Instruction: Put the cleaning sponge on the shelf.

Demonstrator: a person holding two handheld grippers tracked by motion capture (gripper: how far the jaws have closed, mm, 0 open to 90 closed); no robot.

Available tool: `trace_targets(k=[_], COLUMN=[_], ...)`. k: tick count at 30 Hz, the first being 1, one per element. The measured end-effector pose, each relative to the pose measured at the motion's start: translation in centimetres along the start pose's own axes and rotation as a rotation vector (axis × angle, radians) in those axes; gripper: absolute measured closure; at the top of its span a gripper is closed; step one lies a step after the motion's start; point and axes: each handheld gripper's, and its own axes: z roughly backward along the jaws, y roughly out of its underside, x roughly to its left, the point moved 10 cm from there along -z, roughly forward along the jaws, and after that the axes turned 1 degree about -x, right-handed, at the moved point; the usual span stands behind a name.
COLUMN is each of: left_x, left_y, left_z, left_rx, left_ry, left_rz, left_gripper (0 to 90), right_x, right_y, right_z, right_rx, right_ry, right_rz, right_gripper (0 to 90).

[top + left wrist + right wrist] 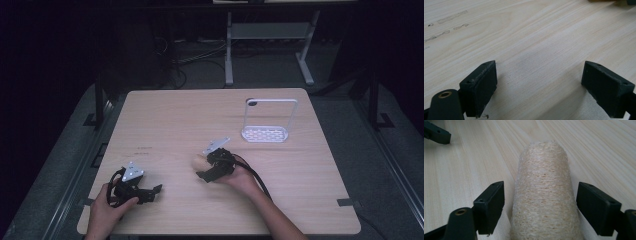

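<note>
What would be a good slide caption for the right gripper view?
Open right hand-held gripper straddling a beige fibrous loofah roll lying on the wooden table.

High view steeply down over the pale wooden desk (165,120); both gripper views close, low along that same desktop.

You have a light wooden table (165,115) in front of you, with a few faint dark marks (144,148) on its left half. Toward its far right stands a white wire-frame rack (269,121) with a perforated oval base, upright, well apart from everything else.
</note>
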Motion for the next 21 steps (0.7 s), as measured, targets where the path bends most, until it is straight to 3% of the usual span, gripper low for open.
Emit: trace_targets(k=[12, 21], left_x=[0.0, 0.0], left_y=[0.0, 0.0], left_z=[0.0, 0.0], left_rx=[0.0, 0.0], left_ry=[0.0, 0.0], left_rz=[0.0, 0.0], left_gripper=[12.6, 12.6], right_x=[0.0, -0.12], right_y=[-0.09, -0.11], right_z=[0.15, 0.31], right_rx=[-0.011, -0.013], right_ry=[0.014, 0.021], right_rz=[0.007, 0.006], right_gripper=[40.4, 41.7])
